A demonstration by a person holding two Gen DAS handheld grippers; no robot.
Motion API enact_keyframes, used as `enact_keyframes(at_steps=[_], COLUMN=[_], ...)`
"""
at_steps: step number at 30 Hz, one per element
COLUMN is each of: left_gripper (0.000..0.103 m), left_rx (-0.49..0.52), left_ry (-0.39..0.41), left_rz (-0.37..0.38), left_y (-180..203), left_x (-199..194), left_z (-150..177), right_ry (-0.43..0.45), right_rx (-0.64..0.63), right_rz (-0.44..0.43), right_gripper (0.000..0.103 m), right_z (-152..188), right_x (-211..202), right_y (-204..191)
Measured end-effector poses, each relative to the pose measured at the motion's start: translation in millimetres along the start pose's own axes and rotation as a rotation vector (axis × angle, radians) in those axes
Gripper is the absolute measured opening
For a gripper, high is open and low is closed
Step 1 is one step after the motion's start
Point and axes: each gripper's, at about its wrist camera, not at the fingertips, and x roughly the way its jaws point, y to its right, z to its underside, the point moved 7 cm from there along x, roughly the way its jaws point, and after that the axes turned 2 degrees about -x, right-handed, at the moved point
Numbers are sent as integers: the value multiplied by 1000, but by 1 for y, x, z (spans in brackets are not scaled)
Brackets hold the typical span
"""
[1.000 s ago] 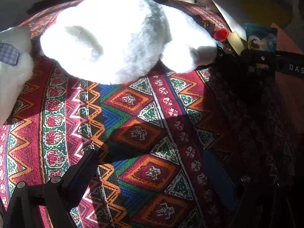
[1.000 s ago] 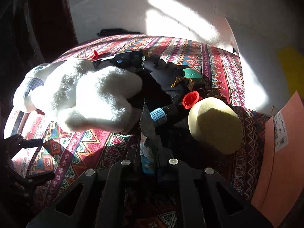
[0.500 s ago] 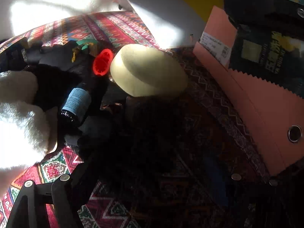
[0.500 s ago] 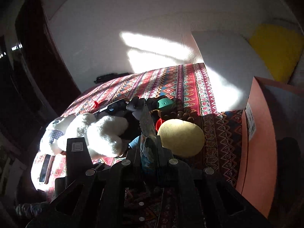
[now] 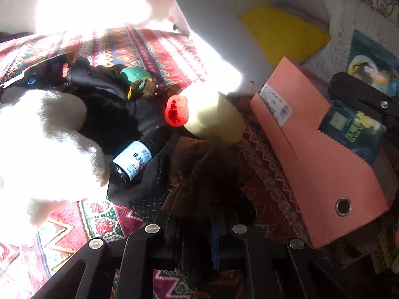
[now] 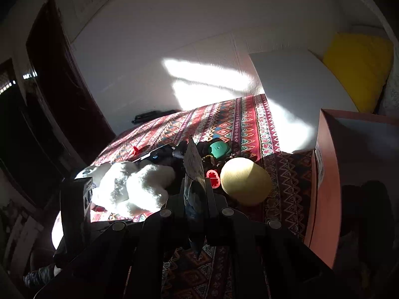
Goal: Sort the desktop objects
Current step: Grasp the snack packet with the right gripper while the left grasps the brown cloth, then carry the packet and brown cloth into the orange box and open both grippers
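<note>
Right claw (image 6: 195, 199) pressed shut on a dark blue-green foil snack packet with a saw-tooth edge (image 6: 193, 164), pinched by its lower part so that the sheet stands edge-on and upright ahead of the fingers; probably held this way to slip through a narrow opening. Seen from the left wrist, packet hanging just above the open top of a salmon-pink cardboard file box with a white label and a metal eyelet (image 5: 311, 154), not yet lowered in. Box to the right of the right claw, mouth upward; interior in deep shadow, contents not discernible.

Left claw (image 5: 195, 226) low over a red woven cloth with zigzag pattern (image 5: 162, 49), jaws drawn near each other around a dark brown crumpled fabric item (image 5: 207, 174); grip or mere closeness not possible to tell, fingertips lost in shadow.

Unsorted heap ahead and left of the left claw: white plush toy (image 5: 37, 137), dark bottle with a pale blue label (image 5: 132, 160) lying on its side against it, red round plastic cap (image 5: 175, 111) touching a pale yellow rounded foam block (image 5: 214, 117), teal plastic piece (image 5: 134, 74) farther off
</note>
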Motion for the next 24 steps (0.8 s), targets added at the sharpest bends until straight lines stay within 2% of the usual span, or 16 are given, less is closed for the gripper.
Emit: enact_keyframes(at_steps=[8,10,15,24], left_gripper=[12,12,12,12], left_rx=[10,14,23,151], left_ry=[89,103,127,199], left_rz=[24,-3,-15,24], left_y=[13,13,20,90], left_x=[-65,-71,-87,-113], left_z=[2,1,4,-20], right_ry=[29,31,66,188], right_rx=[-19,-20,4,41], right_rz=[-3,3,12,82], right_gripper=[9,9,9,9], right_z=[3,5,2,-2], right_x=[-19,-22,-36,-90], right_y=[-5,-3,7,34])
